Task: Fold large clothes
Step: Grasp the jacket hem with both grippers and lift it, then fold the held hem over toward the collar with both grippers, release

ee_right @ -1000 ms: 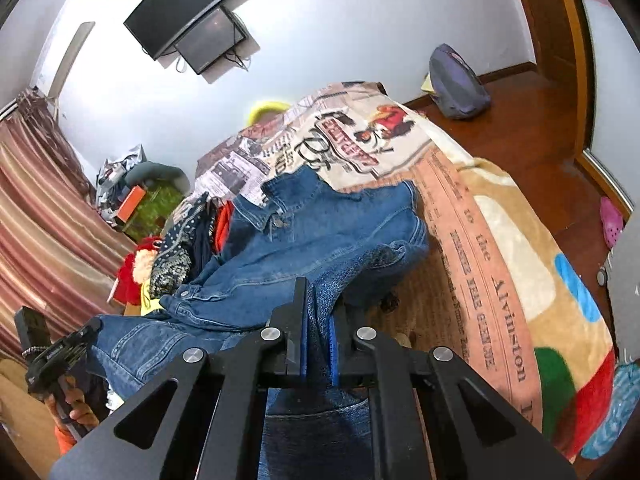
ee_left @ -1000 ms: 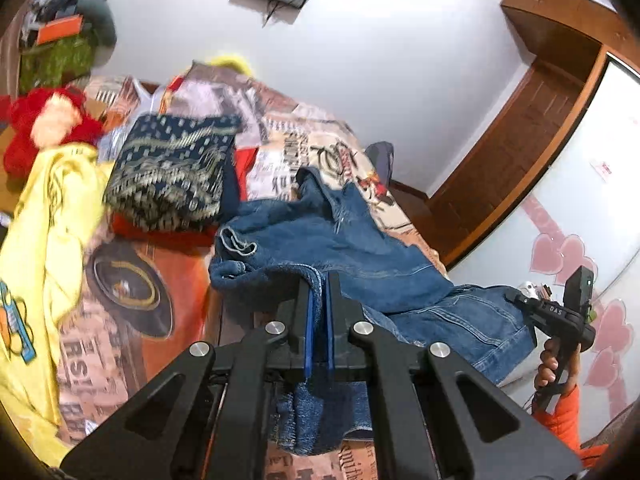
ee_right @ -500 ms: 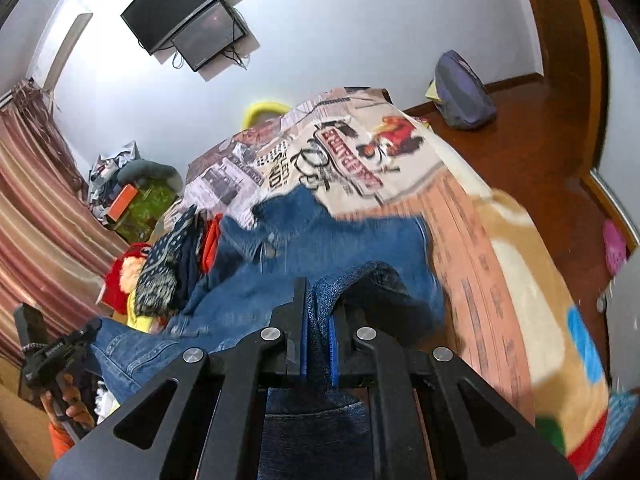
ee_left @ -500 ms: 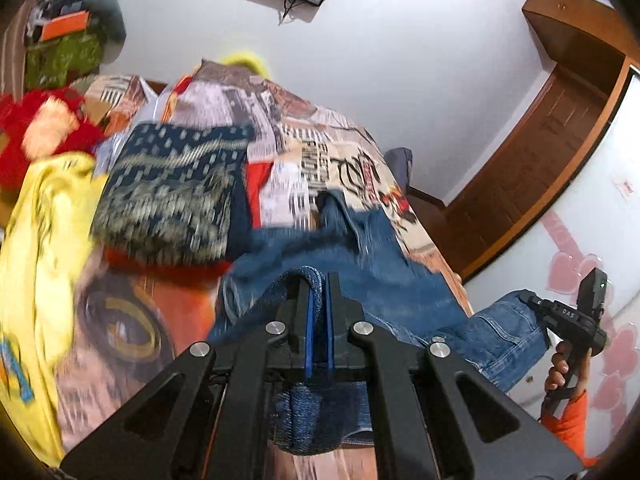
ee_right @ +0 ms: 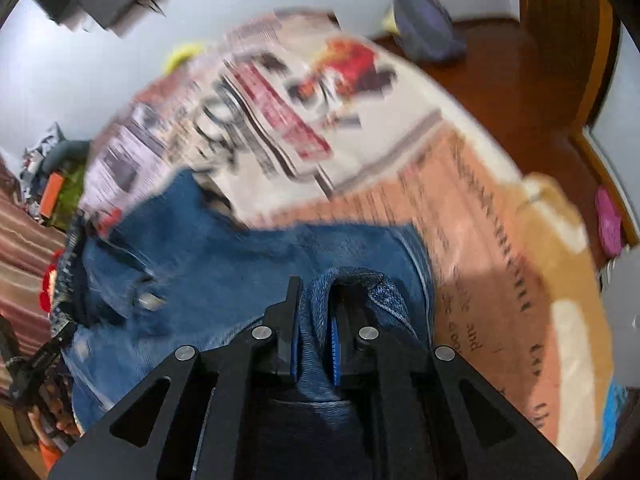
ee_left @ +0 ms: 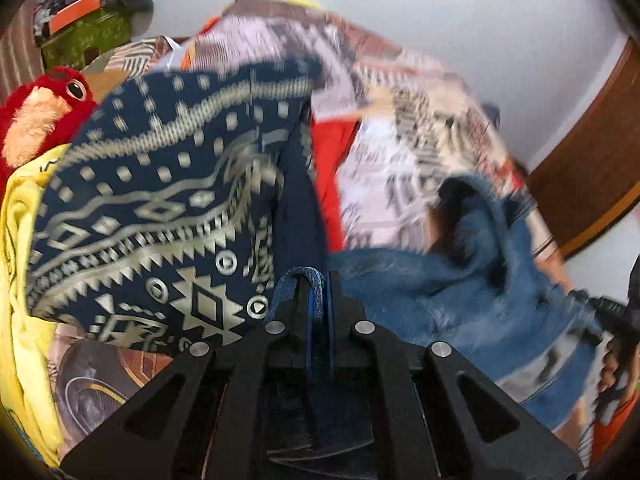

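Observation:
A blue denim jacket (ee_left: 460, 280) lies rumpled on the printed bedspread (ee_left: 400, 168), its collar toward the far end. My left gripper (ee_left: 318, 280) is shut on a fold of its hem, close beside a folded navy patterned garment (ee_left: 160, 208). In the right wrist view the denim jacket (ee_right: 240, 264) spreads to the left. My right gripper (ee_right: 314, 288) is low over it. Its jaws are opening, with a thick denim fold still filling the gap and touching both pads. Both views are blurred.
A red garment (ee_left: 332, 152) lies under the navy one, with a yellow garment (ee_left: 20, 240) and a red plush toy (ee_left: 36, 112) at the left. The bedspread (ee_right: 500, 240) ends at the right above wooden floor with a grey backpack (ee_right: 428, 36) and a pink slipper (ee_right: 608, 220).
Both grippers have swept forward and down over the bed, carrying the denim edge toward the collar. The bed now fills both views. The right jaws have parted slightly.

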